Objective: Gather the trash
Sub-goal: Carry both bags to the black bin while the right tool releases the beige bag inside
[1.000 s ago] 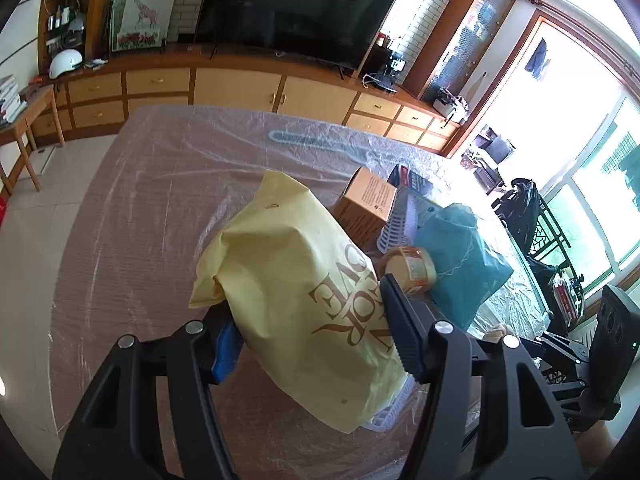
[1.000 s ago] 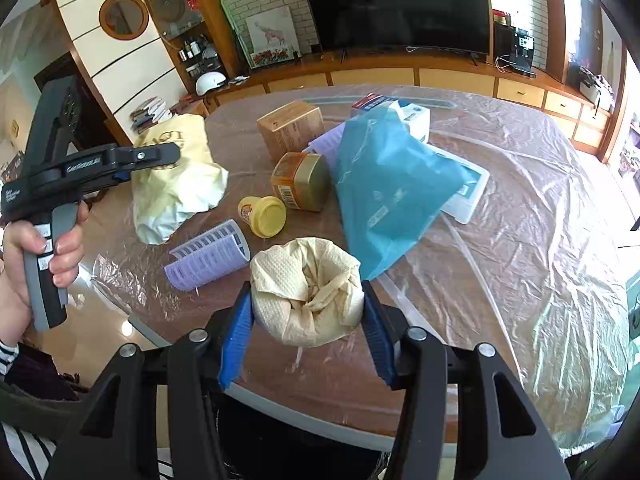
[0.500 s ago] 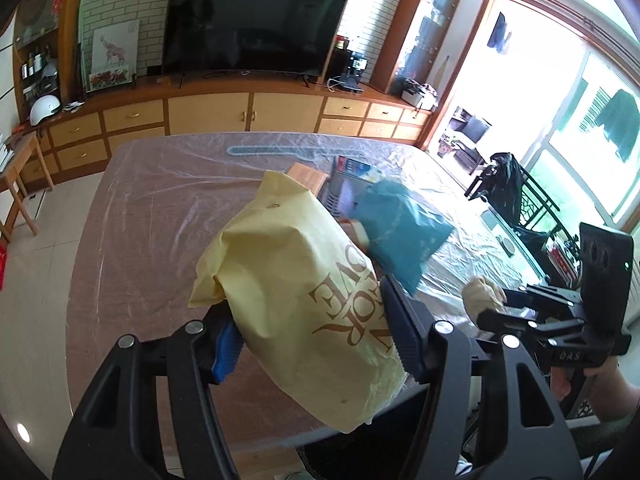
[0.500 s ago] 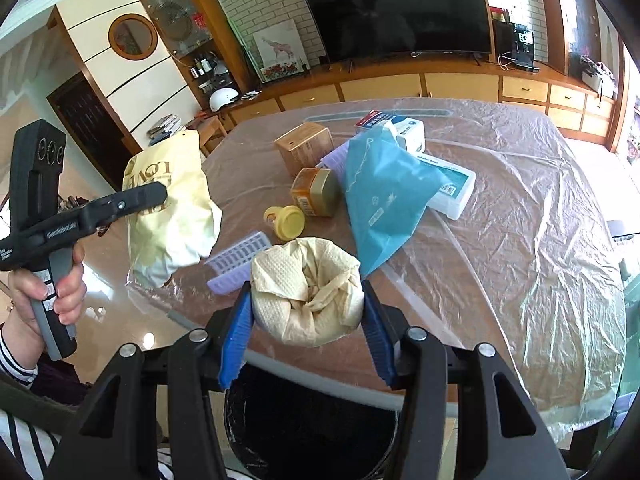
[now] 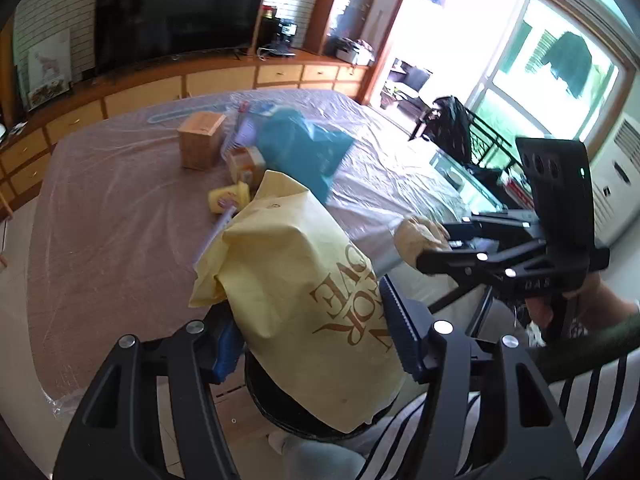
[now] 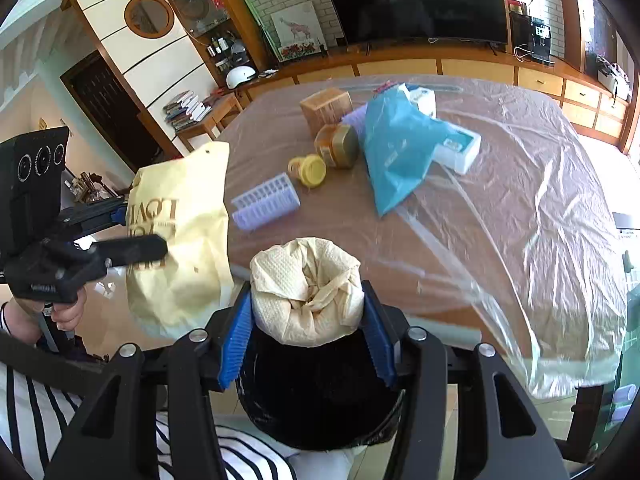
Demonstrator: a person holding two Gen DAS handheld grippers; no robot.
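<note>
My left gripper (image 5: 316,332) is shut on a yellow paper bag (image 5: 304,296) with brown lettering and holds it above a black trash bin (image 5: 280,412). The bag also shows in the right wrist view (image 6: 180,240). My right gripper (image 6: 307,324) is shut on a crumpled beige paper wad (image 6: 306,292) right over the dark mouth of the bin (image 6: 316,400). The wad also shows in the left wrist view (image 5: 416,236), with the right gripper (image 5: 436,252) to the right of the yellow bag.
On the plastic-covered table (image 6: 500,220) lie a blue plastic bag (image 6: 396,148), a lilac ribbed basket (image 6: 266,202), a yellow lid (image 6: 310,170), an amber jar (image 6: 338,146), a cardboard box (image 6: 326,106) and a white box (image 6: 458,150). A TV cabinet lines the far wall.
Both grippers have drawn back from the table past its near edge with their loads. The black bin has come into view under them.
</note>
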